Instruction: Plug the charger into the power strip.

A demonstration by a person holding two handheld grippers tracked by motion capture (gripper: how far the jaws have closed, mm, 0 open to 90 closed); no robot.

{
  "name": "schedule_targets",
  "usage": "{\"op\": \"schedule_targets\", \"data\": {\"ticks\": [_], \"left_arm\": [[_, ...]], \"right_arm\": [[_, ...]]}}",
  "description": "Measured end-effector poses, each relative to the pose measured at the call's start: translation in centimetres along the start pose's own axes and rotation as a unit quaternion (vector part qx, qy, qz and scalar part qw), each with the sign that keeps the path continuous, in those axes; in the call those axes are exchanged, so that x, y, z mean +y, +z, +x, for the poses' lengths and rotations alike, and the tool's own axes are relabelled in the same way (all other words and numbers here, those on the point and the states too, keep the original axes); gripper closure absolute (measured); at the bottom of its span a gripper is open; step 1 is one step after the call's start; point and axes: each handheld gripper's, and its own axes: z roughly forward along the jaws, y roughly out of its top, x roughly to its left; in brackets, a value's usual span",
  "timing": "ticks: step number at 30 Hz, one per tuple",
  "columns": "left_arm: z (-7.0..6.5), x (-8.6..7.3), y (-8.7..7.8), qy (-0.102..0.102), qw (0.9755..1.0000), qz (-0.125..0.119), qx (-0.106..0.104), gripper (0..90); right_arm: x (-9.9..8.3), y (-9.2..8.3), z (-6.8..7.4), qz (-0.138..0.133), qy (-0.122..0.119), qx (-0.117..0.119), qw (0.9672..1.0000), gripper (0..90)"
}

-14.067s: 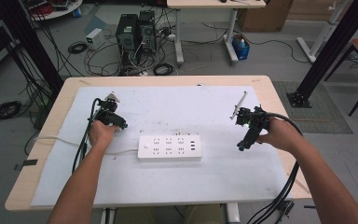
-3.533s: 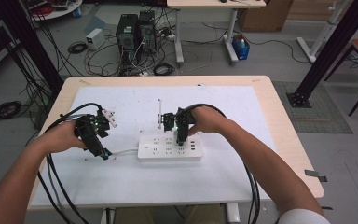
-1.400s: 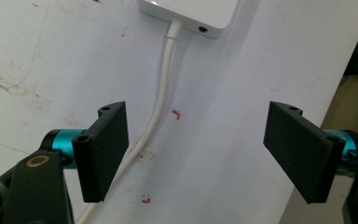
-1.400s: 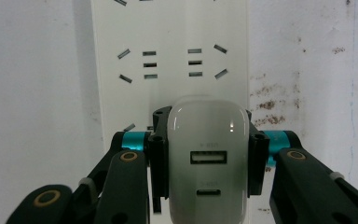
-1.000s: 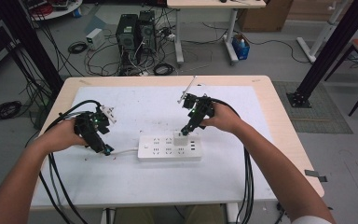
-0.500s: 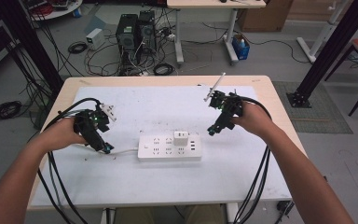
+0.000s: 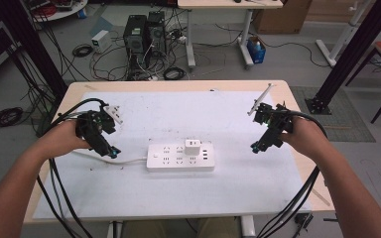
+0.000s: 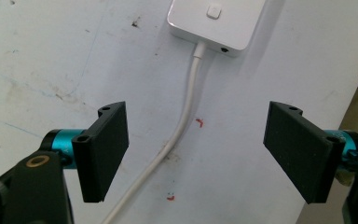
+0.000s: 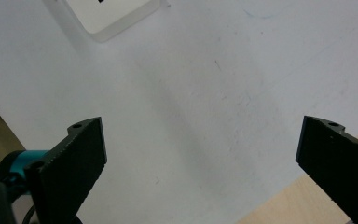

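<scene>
Here the white power strip [image 7: 180, 156] lies flat near the middle of the white table mat [image 7: 218, 188], its long side running left to right, with a small white plug adapter [image 7: 192, 147] seated upright in a socket along its far row. A white cord [image 7: 110, 157] leaves the strip's left end and trails across the mat toward the left gripper [image 7: 110, 150].

That gripper sits just left of the strip, held low over the mat. In the left gripper view its two black jaws stand apart with the cord [image 8: 177, 135] running up between them to the strip's end [image 8: 214, 21] — neither pad touches the cord, so nothing is clamped.

The right gripper [image 7: 258, 146] is well apart from the strip, off to the right side of the mat and raised above it. Its jaws have just been opening and now stand wide, with nothing between them; the right gripper view looks down on bare mat [image 9: 205, 93], a corner of the strip [image 9: 107, 16] at the top and the table's wooden edge [image 9: 298, 205] at the lower right.

Black cables trail from both grippers back along the person's forearms.
</scene>
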Motion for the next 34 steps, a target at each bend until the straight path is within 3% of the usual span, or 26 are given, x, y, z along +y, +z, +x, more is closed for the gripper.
{"op": "schedule_targets", "data": {"ticks": [8, 27, 33, 34], "left_arm": [[0.4, 0.0, 0.3, -0.005, 1.0000, 0.002, 0.007, 22.2], [0.3, -0.2, 0.8, -0.009, 0.9999, 0.007, 0.009, 22.3], [0.5, -0.3, 0.8, -0.011, 0.9999, 0.003, 0.010, 22.2], [0.6, -0.4, 0.9, -0.020, 0.9997, -0.003, 0.012, 22.2]], "right_arm": [[-0.8, 0.7, 0.3, -0.003, 0.005, 0.007, 1.0000, 1.1], [-0.8, 1.8, 0.7, -0.007, 0.002, 0.019, 0.9998, 1.1], [-1.3, 2.1, 0.7, -0.007, 0.009, 0.019, 0.9997, 1.1], [-1.5, 2.4, 0.6, -0.008, 0.018, 0.014, 0.9997, 1.1]]}}
